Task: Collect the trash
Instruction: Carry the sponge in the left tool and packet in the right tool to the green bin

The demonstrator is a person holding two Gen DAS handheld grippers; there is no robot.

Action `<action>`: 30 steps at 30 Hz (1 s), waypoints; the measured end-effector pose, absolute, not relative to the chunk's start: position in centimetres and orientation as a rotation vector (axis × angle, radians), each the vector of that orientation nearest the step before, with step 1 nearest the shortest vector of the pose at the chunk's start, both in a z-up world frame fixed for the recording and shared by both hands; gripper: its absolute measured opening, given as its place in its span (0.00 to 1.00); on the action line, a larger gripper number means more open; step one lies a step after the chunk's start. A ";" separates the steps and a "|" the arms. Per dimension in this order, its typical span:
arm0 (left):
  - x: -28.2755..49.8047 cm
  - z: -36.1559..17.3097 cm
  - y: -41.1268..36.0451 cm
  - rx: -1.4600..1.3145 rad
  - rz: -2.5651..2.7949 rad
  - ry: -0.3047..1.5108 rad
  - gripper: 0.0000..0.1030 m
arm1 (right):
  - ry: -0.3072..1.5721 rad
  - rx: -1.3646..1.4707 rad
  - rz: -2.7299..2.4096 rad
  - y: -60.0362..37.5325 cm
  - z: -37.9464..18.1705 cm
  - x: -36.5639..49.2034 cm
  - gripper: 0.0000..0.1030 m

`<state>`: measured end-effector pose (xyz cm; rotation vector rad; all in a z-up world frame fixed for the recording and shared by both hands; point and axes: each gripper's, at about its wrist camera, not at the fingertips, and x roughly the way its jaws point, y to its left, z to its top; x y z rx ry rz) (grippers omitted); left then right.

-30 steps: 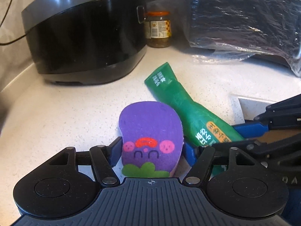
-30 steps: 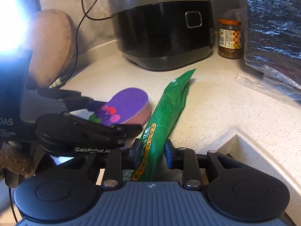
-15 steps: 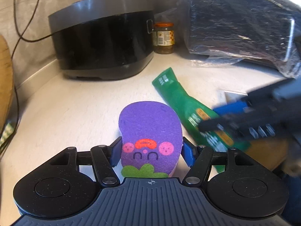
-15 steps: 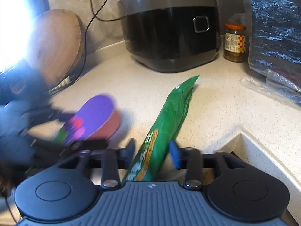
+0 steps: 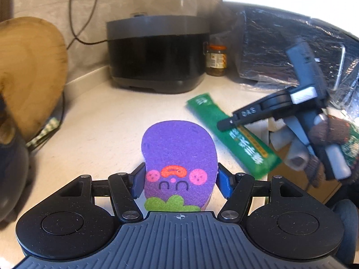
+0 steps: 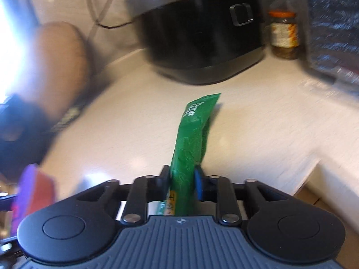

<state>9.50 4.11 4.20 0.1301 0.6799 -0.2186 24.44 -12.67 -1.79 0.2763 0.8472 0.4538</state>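
My left gripper (image 5: 178,179) is shut on a purple sponge (image 5: 178,150) with a cartoon face, held above the pale counter (image 5: 101,123). My right gripper (image 6: 182,179) is shut on a long green snack wrapper (image 6: 190,139), lifted off the counter and sticking forward. In the left wrist view the wrapper (image 5: 233,134) hangs from the right gripper (image 5: 226,123) at the right. The sponge (image 6: 29,190) shows blurred at the left edge of the right wrist view.
A black rice cooker (image 5: 157,51) stands at the back with a jar (image 5: 216,60) beside it. A plastic-wrapped dark appliance (image 5: 291,51) fills the back right. A wooden board (image 5: 29,71) leans at the left. The counter has a cut-out corner (image 6: 318,170) at the right.
Both grippers have lifted up and back from the counter with their loads. The right gripper with the wrapper has risen and swung; the scene looks farther away.
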 end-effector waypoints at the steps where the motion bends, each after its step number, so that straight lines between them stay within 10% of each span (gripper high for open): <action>1: 9.1 4.2 4.0 0.126 -0.217 0.675 0.67 | 0.834 0.293 0.481 -12.8 -1.4 23.3 0.19; 15: 1.8 -1.6 -6.8 -0.013 -0.558 0.636 0.67 | 0.523 0.374 0.335 -24.2 -3.2 4.5 0.18; 30: 9.3 -27.3 -21.3 0.115 -0.745 1.067 0.68 | 0.657 0.462 -0.080 -35.2 -15.9 -3.3 0.18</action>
